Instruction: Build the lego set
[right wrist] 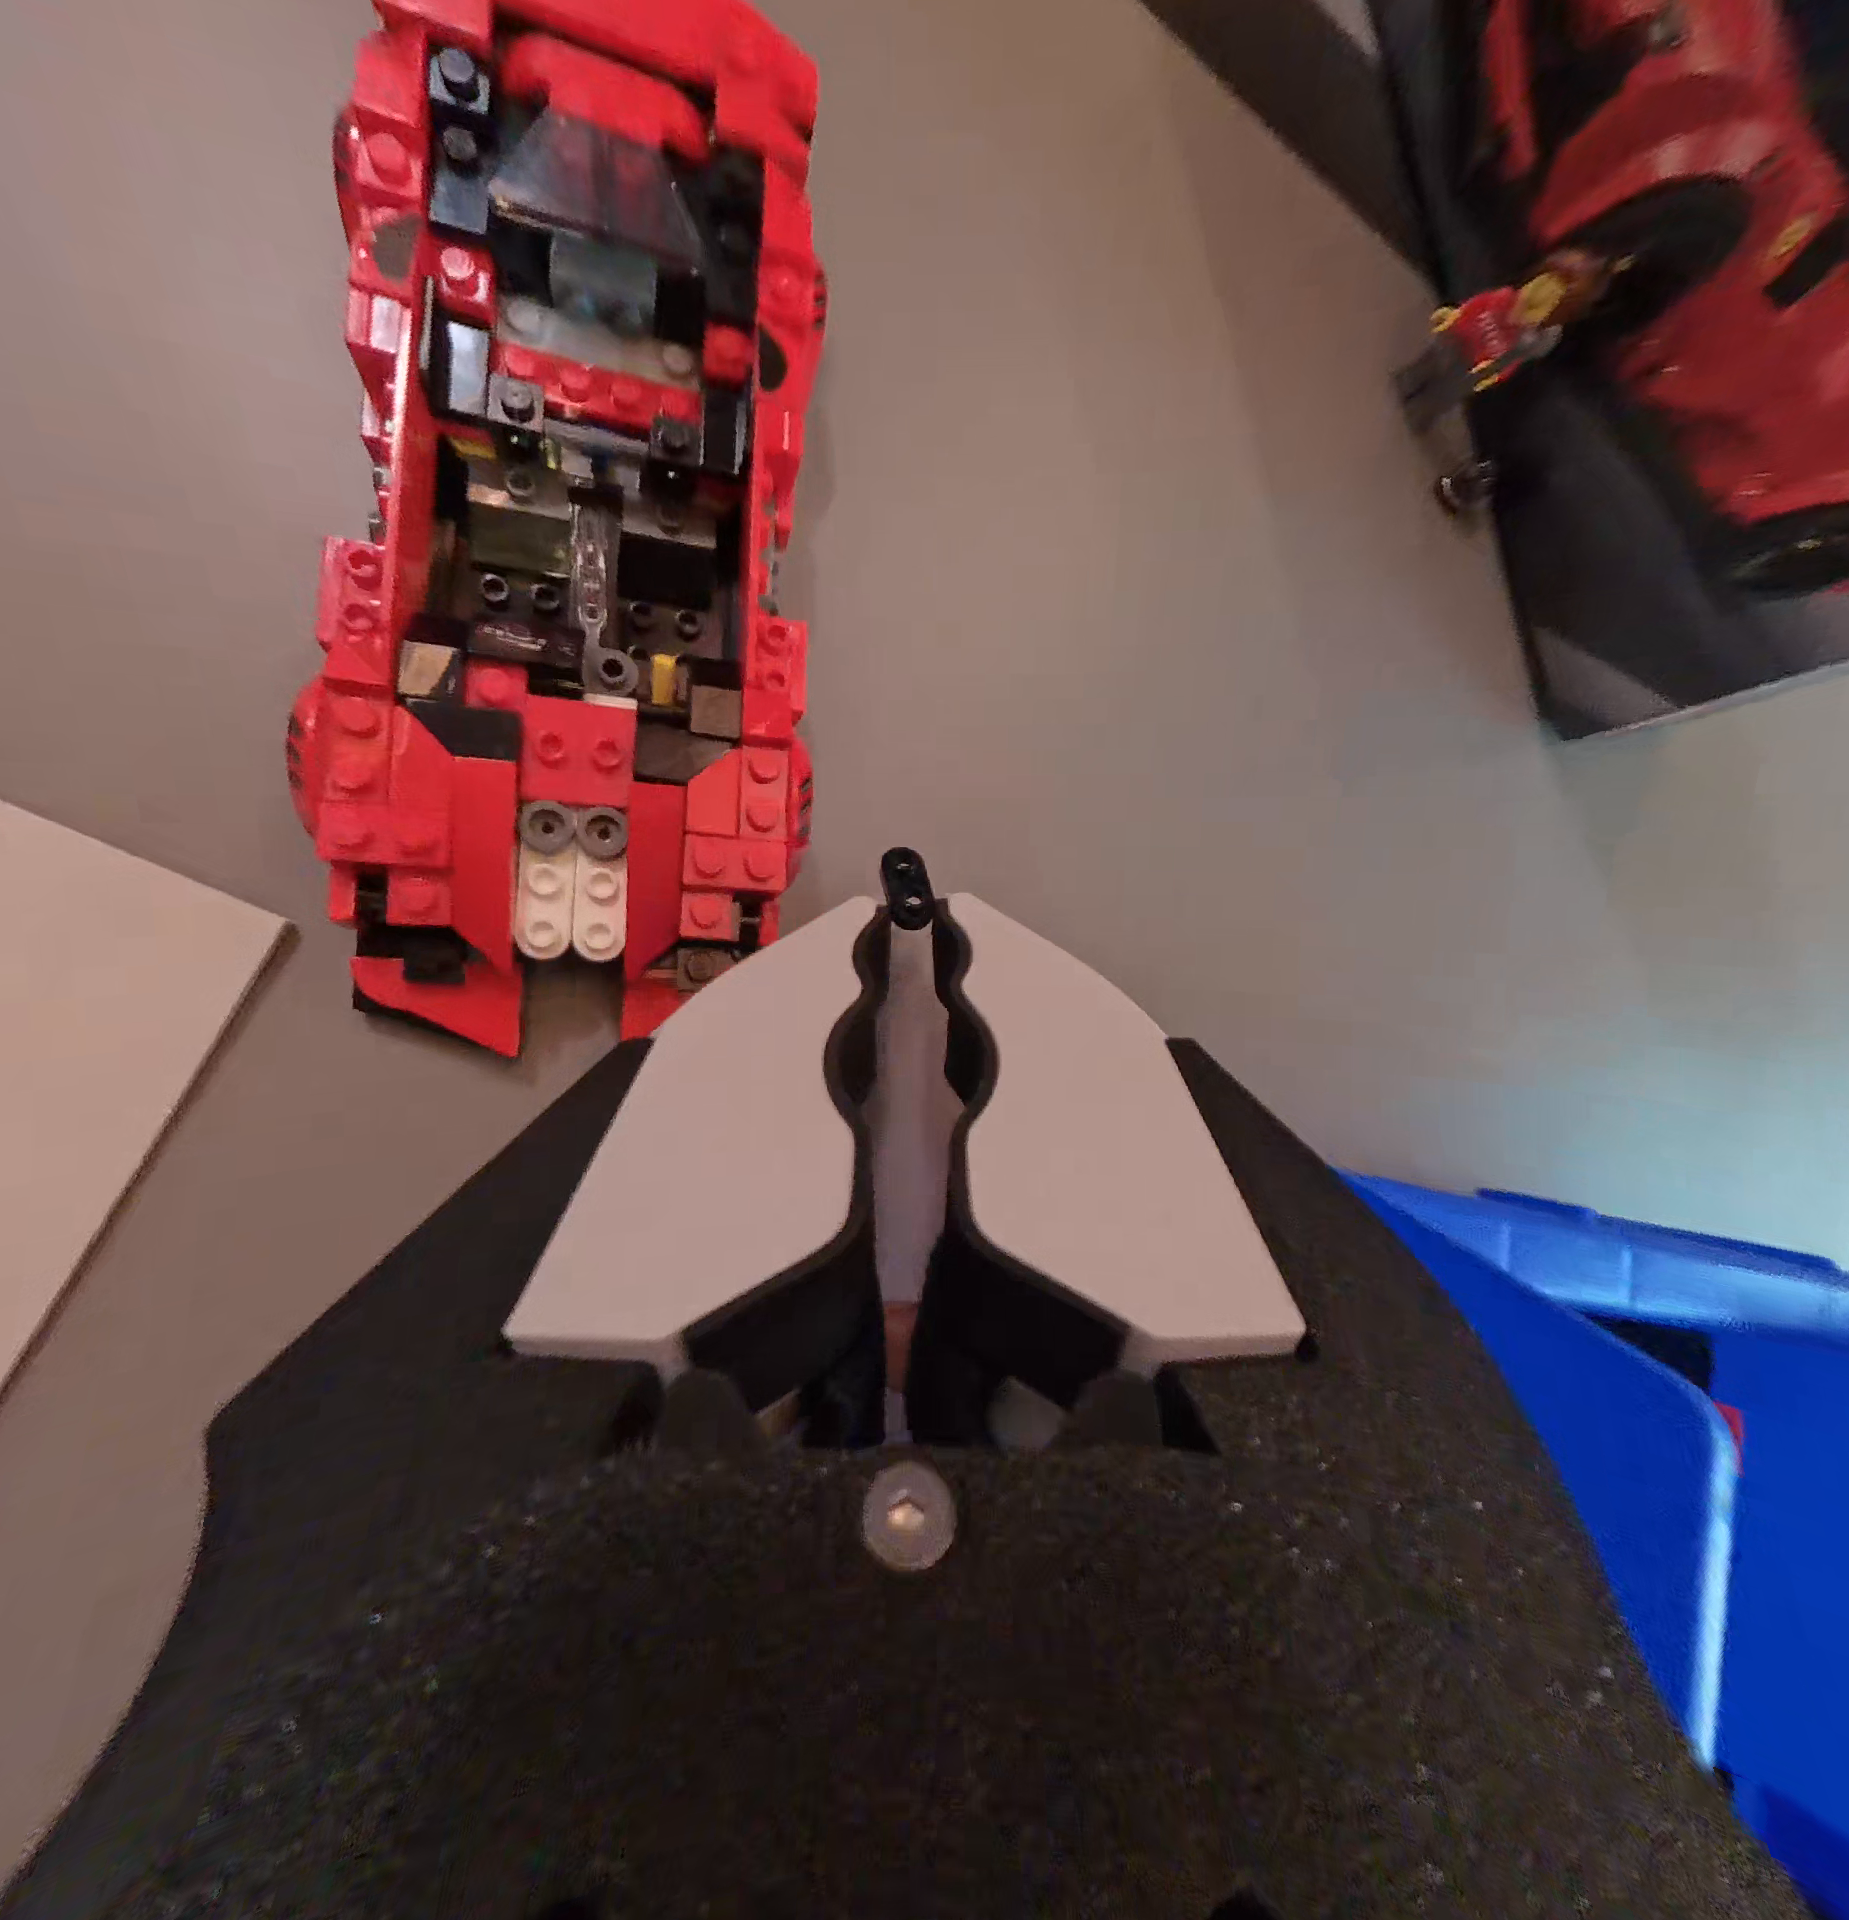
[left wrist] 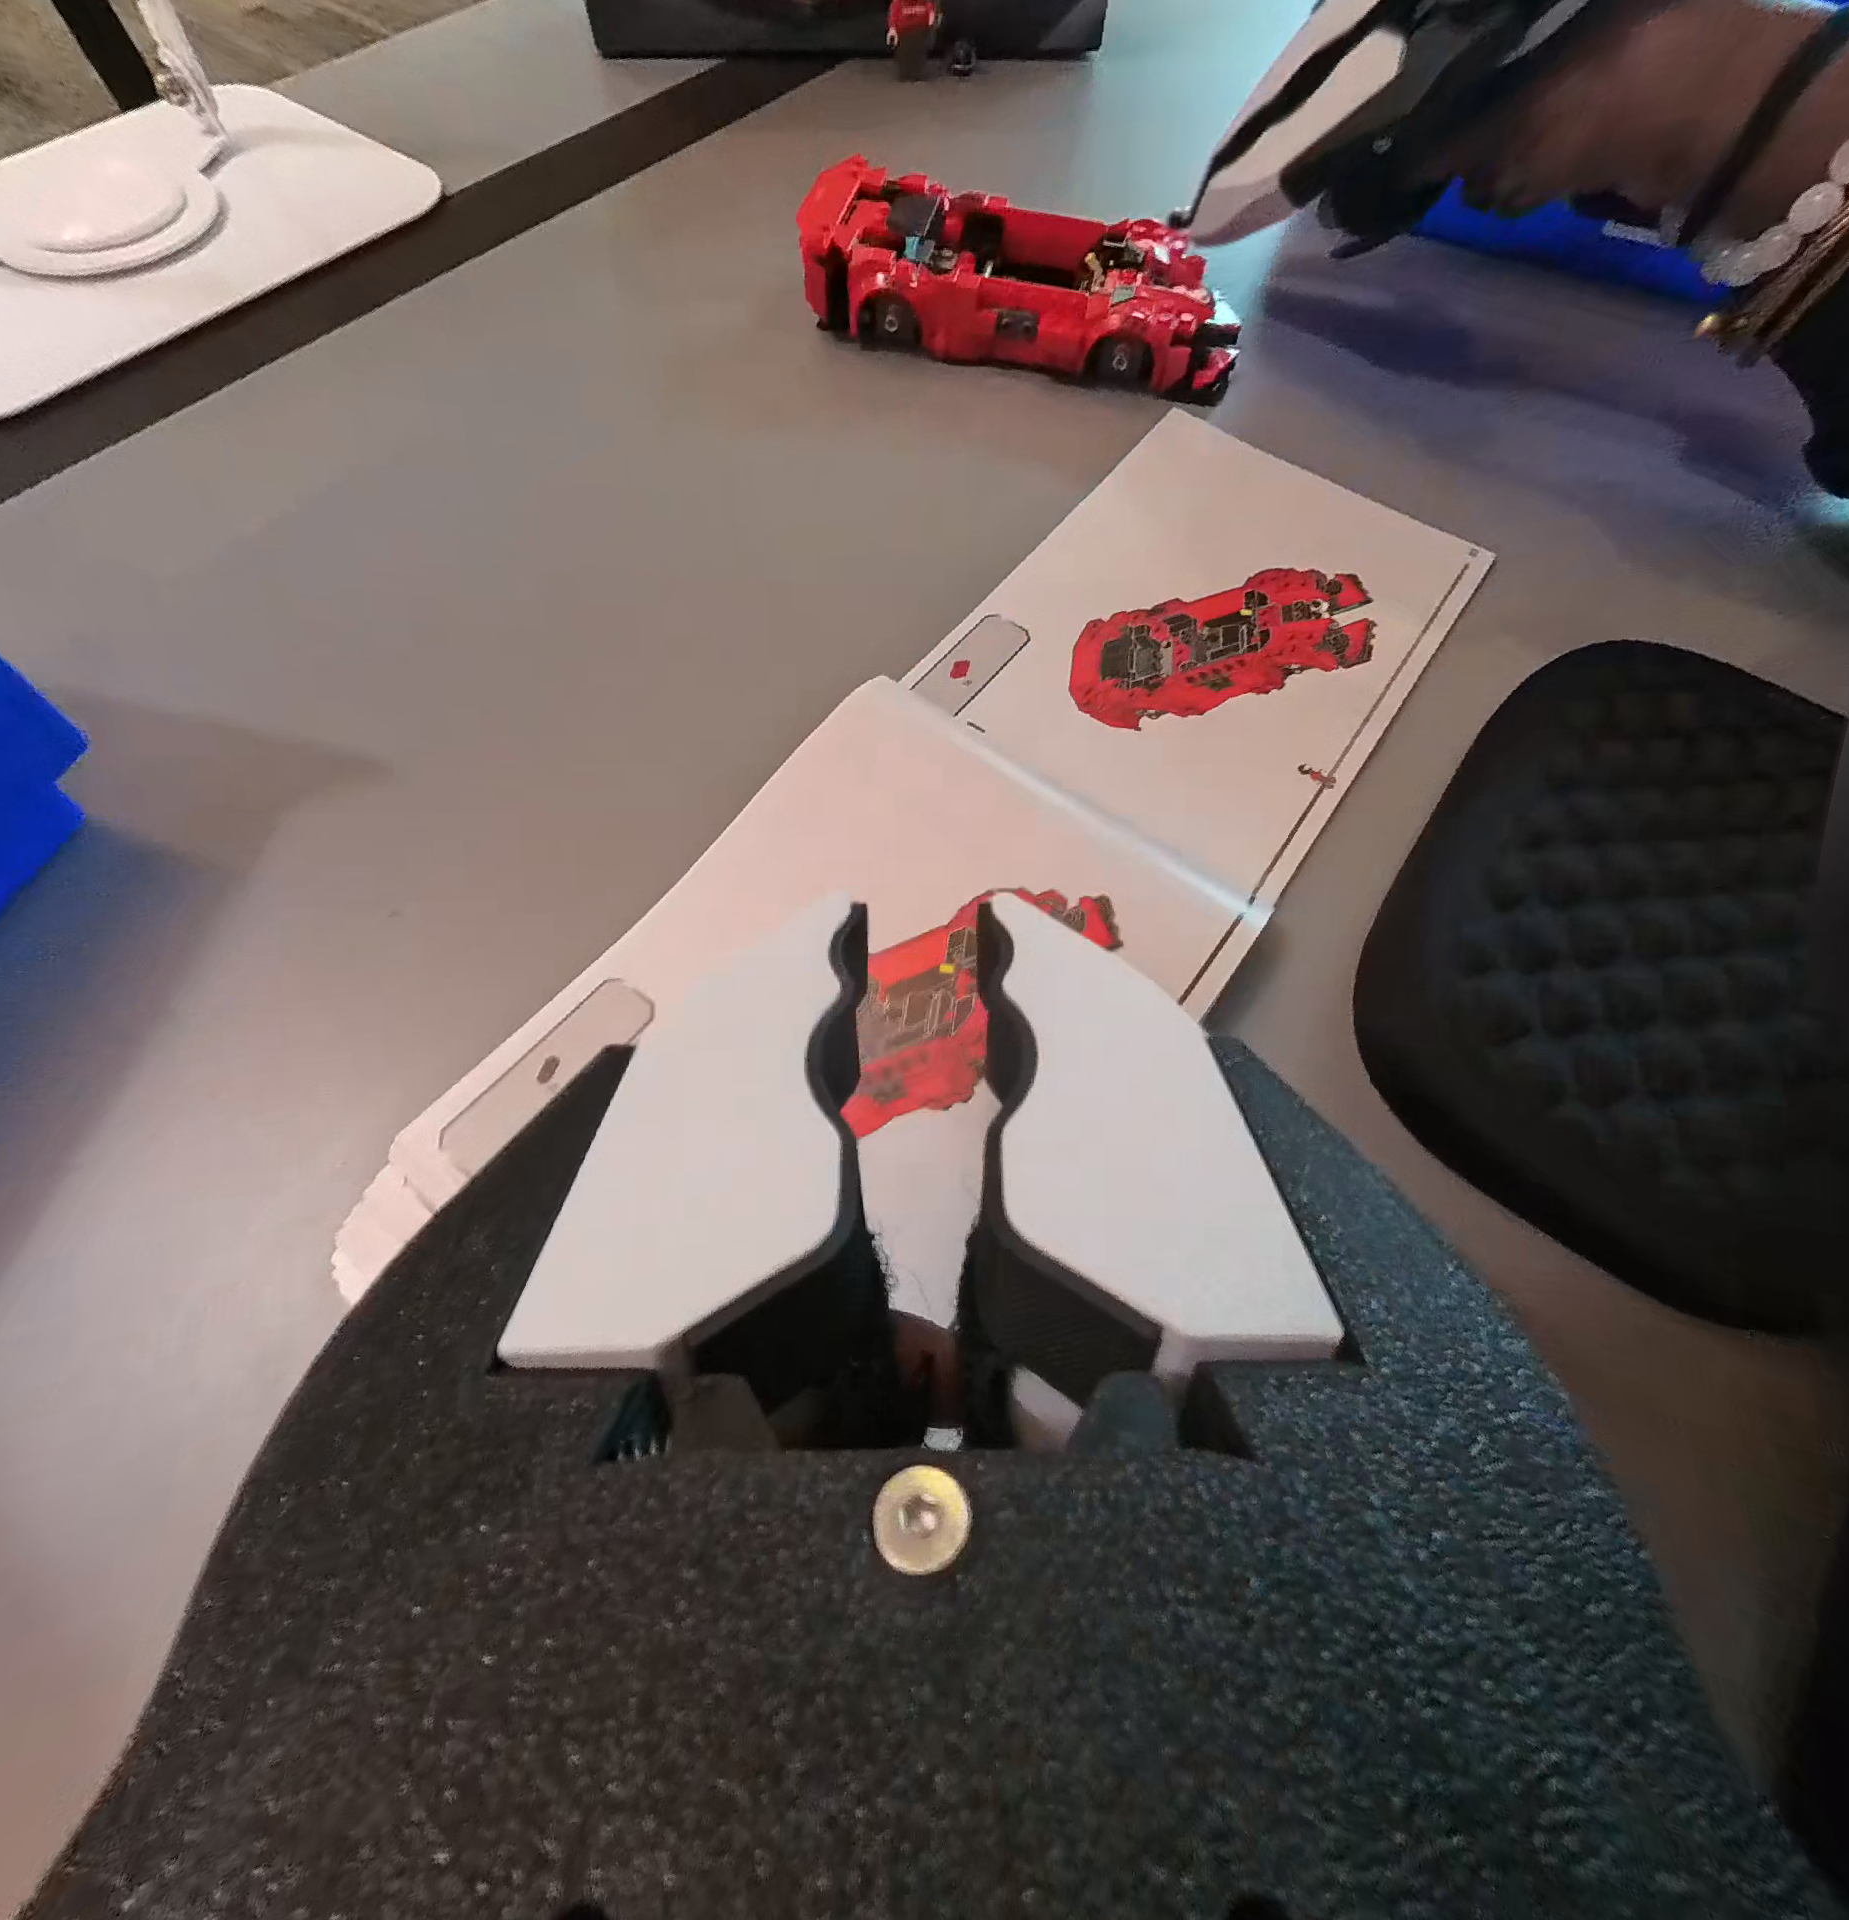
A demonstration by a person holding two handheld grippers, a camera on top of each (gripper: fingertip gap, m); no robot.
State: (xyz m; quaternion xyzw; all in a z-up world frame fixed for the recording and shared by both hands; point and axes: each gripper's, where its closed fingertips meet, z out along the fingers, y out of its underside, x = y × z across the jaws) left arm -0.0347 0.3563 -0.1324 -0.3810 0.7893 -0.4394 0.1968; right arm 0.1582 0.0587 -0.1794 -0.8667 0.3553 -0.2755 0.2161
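A partly built red lego car (left wrist: 1013, 275) stands on the grey table, its top open; it fills the upper left of the right wrist view (right wrist: 567, 520). My right gripper (right wrist: 907, 920) is shut on a small black lego piece (right wrist: 905, 885) and hovers just right of the car's front end. From the left wrist view the right gripper (left wrist: 1226, 213) shows at the car's right end. My left gripper (left wrist: 920, 914) is open and empty, low over the open instruction booklet (left wrist: 1159, 727).
Blue bins sit at the left edge (left wrist: 11, 758) and beside the right gripper (right wrist: 1678, 1455). The lego box (right wrist: 1678, 343) with a minifigure (right wrist: 1502, 332) before it stands at the back. A white stand base (left wrist: 141, 239) is far left, a black mesh chair (left wrist: 1606, 977) at right. Across from one pair of fingers to the other is roughly 35 centimetres.
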